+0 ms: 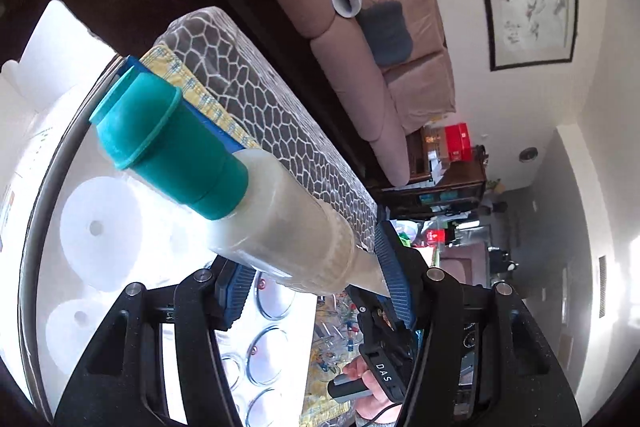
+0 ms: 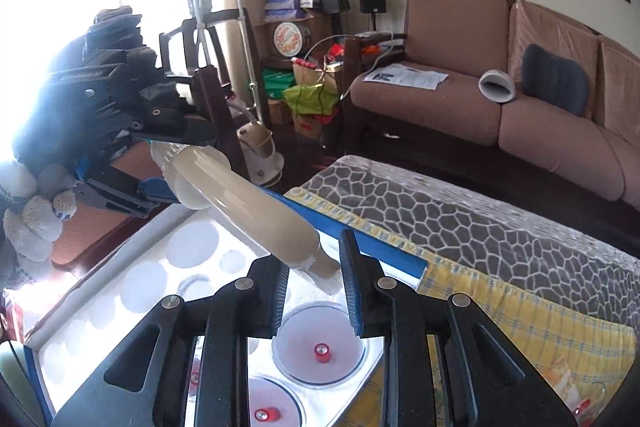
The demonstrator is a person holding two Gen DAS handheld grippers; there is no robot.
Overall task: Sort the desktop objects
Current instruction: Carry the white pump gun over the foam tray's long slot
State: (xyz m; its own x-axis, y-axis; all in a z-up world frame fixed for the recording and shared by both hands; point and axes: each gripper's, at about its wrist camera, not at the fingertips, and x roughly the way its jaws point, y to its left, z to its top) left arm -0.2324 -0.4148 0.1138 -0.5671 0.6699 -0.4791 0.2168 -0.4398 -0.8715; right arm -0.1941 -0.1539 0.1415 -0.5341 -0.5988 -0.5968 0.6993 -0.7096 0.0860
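A pale, milky bottle [image 1: 280,219] with a teal cap [image 1: 172,143] is clamped near its base between the blue pads of my left gripper [image 1: 316,283], cap pointing away. In the right wrist view the same bottle [image 2: 256,211] slants down from the left gripper [image 2: 196,167], held by a gloved hand. The bottle's narrow end sits pinched between the tips of my right gripper [image 2: 314,267]. No teal cap shows in that view. A hand [image 1: 358,375] on the right gripper's handle shows low in the left wrist view.
Under both grippers lies a blue-rimmed box [image 2: 384,249] with white foam wells [image 2: 144,283] and round clear dishes [image 2: 304,331] holding small red pieces. A yellow checked cloth [image 2: 520,327] and grey patterned cover [image 2: 480,219] lie to the right. A sofa [image 2: 440,107] stands behind.
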